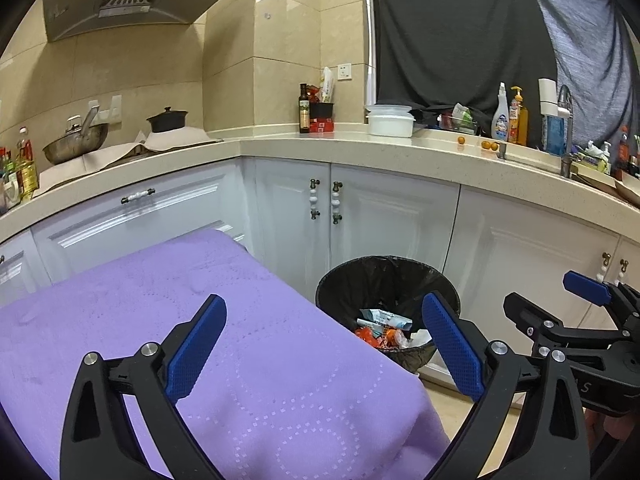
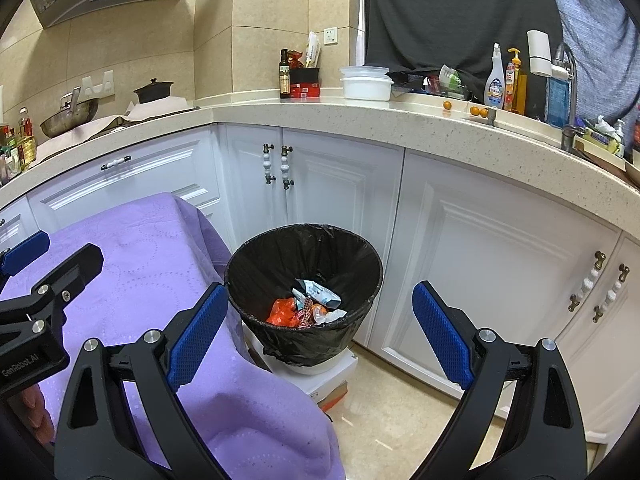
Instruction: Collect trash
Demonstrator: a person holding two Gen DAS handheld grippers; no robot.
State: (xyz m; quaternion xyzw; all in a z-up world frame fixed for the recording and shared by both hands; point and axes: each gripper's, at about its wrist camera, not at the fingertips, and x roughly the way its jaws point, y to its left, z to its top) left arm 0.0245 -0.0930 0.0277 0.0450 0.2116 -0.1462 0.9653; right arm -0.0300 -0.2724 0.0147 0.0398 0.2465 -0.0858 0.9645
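Note:
A round bin with a black liner stands on the floor beside the purple-covered table. Inside lie crumpled wrappers, orange, white and blue. The bin also shows in the left wrist view, past the table's corner. My left gripper is open and empty above the table's right edge. My right gripper is open and empty, above and in front of the bin. Each gripper shows at the edge of the other's view, the right one and the left one.
White cabinets run under an L-shaped stone counter. On it stand bottles, a white tub, small oranges, a wok and a pot. The bin sits on a white box. Tiled floor lies to the right.

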